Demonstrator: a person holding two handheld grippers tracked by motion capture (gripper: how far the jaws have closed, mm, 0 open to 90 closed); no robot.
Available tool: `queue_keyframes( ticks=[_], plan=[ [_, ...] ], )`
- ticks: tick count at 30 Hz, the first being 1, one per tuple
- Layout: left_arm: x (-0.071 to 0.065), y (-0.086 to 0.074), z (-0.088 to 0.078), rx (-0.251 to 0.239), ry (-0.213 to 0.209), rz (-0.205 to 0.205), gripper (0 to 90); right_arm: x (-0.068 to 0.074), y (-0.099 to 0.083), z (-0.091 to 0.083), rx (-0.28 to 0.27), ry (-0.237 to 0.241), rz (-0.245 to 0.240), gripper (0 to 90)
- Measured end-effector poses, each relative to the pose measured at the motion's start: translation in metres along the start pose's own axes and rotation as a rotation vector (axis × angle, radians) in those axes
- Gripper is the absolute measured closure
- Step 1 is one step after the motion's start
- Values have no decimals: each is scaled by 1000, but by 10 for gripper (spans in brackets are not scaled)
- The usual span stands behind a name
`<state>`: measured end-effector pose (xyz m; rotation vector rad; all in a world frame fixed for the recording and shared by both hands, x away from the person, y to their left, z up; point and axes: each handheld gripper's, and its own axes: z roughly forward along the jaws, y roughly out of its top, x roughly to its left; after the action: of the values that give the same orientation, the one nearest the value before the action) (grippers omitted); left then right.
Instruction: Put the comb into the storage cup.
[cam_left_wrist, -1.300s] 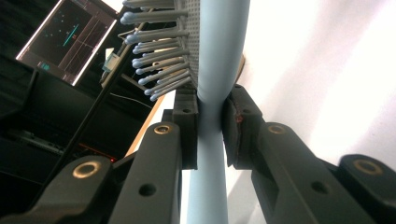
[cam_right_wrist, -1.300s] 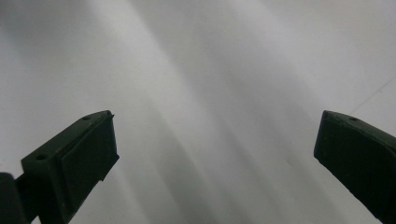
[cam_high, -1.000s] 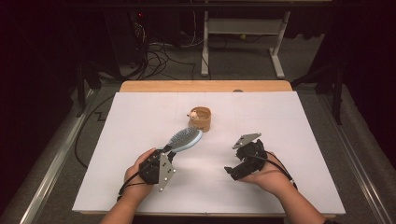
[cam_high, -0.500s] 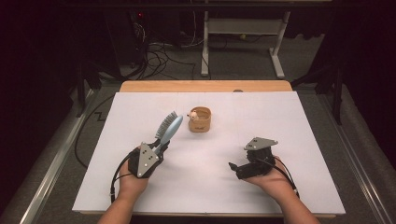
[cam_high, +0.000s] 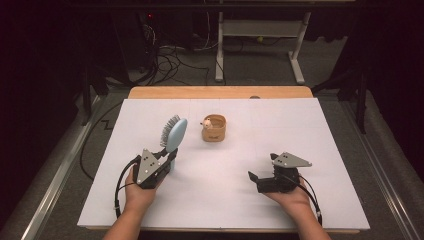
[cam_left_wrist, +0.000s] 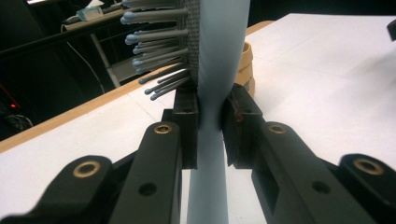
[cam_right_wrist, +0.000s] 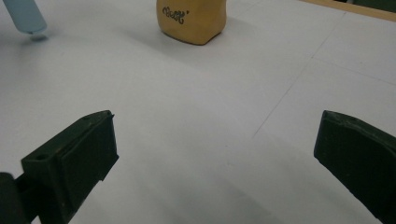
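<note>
A light blue hairbrush (cam_high: 175, 134) stands tilted up off the white table, bristles facing left. My left gripper (cam_high: 169, 160) is shut on its handle at the front left. In the left gripper view the pads (cam_left_wrist: 187, 126) press both sides of the blue handle of the hairbrush (cam_left_wrist: 223, 56), with grey bristles sticking out to the left. A small tan cup (cam_high: 214, 128) with a tiny figure on its rim sits mid-table, beyond the brush (cam_left_wrist: 246, 70). My right gripper (cam_high: 262, 168) rests low at the front right, open. Its jaws stand wide apart with nothing between them (cam_right_wrist: 215, 140), facing the cup (cam_right_wrist: 194, 21).
A white sheet (cam_high: 300, 130) covers the table, with a strip of bare wood (cam_high: 220, 92) at the far edge. Beyond lie a dark floor, cables and a white desk frame (cam_high: 260, 35). The brush handle's end (cam_right_wrist: 23, 16) shows at the right gripper view's top left.
The left gripper has swung the brush from pointing toward the cup to pointing up and away, and shifted left. The right gripper has drifted right and nearer the front edge.
</note>
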<state>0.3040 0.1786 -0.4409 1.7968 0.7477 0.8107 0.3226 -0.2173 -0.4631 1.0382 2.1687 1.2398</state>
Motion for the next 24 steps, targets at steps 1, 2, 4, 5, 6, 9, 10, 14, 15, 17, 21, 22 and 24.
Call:
queue_keyframes(
  ticks=[1, 2, 4, 5, 6, 9, 10, 14, 15, 17, 21, 22, 24],
  plan=[
    [0, 0, 0, -3, -4, -4, 775, 0, -2, 0, -7, -2, 5, 2],
    [1, 0, -1, -3, -8, -7, 775, 0, -3, 0, -15, -6, 12, 2],
    [1, 0, 0, -8, -12, -20, 775, -1, -6, -1, -32, -10, 17, 2],
    [1, -1, 0, -8, -12, -23, 775, -1, -6, -2, -37, -10, 18, 2],
    [0, -1, 0, -8, -15, -25, 775, -1, -8, -2, -46, -7, 24, 2],
    [0, -1, 0, -15, -28, -46, 775, -1, -10, -3, -60, -10, 28, 2],
    [0, -1, 0, -18, -32, -49, 774, -1, -10, -3, -66, -12, 31, 2],
    [-1, 0, 0, -29, -47, -61, 775, -3, -11, -5, -85, -5, 41, 2],
    [-1, 0, 0, -31, -51, -67, 775, -2, -11, -5, -87, -6, 41, 2],
    [-2, 1, 0, -33, -55, -71, 775, -1, -11, -6, -94, -8, 32, 1],
    [-3, 1, 0, -30, -59, -81, 774, 3, -10, -6, -110, 2, 25, 1],
    [-3, 1, 0, -28, -62, -86, 775, 4, -9, -6, -115, 5, 23, 2],
    [-3, 2, 0, -26, -67, -93, 774, 7, -8, -7, -128, 2, 11, 2]
  ],
)
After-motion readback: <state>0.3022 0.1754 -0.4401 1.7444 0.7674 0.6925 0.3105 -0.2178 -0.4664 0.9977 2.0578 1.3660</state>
